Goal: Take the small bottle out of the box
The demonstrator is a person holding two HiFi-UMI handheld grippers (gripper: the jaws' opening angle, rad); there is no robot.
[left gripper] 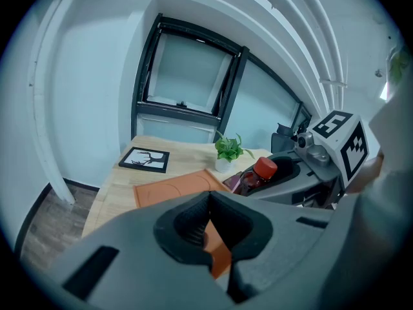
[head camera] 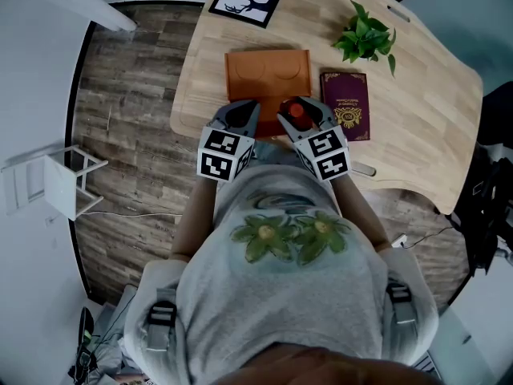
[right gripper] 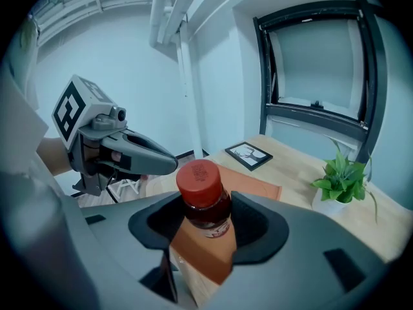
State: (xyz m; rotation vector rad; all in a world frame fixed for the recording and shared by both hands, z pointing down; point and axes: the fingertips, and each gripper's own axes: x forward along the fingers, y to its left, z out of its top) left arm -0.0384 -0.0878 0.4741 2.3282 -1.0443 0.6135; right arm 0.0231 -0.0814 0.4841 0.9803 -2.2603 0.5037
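Red-capped small bottle (right gripper: 201, 185) is clamped in the R gripper (right gripper: 204, 219), jaws closed on its neck/shoulder just below the cap. It is clear of the orange box (head camera: 268, 72) and held in the air near the front edge of the table (head camera: 417, 127). L gripper (left gripper: 208, 202): jaws together, nothing btwn them, just beside the R one.

Hazards (est.):
- Slip. Grip sits high on a round, smooth-looking body, w/ most of the weight probably below the pads. Easing the jaws early would likely drop it.
- Fall off table. Pos. is close to the table edge, so a dropped bottle could roll to the floor.
- Contact. The two grippers are near each other; a careless L move could knock the bottle.

Markings:
- Bottle label: pale band w/ print, too small to read. Cap lettering not legible.
- Maroon booklet (head camera: 345, 107): gold emblem and gold text, unreadable.
- Cubes on both grippers: black/white square markers, no text.
- Framed picture (head camera: 245, 2): deer silhouette, no words
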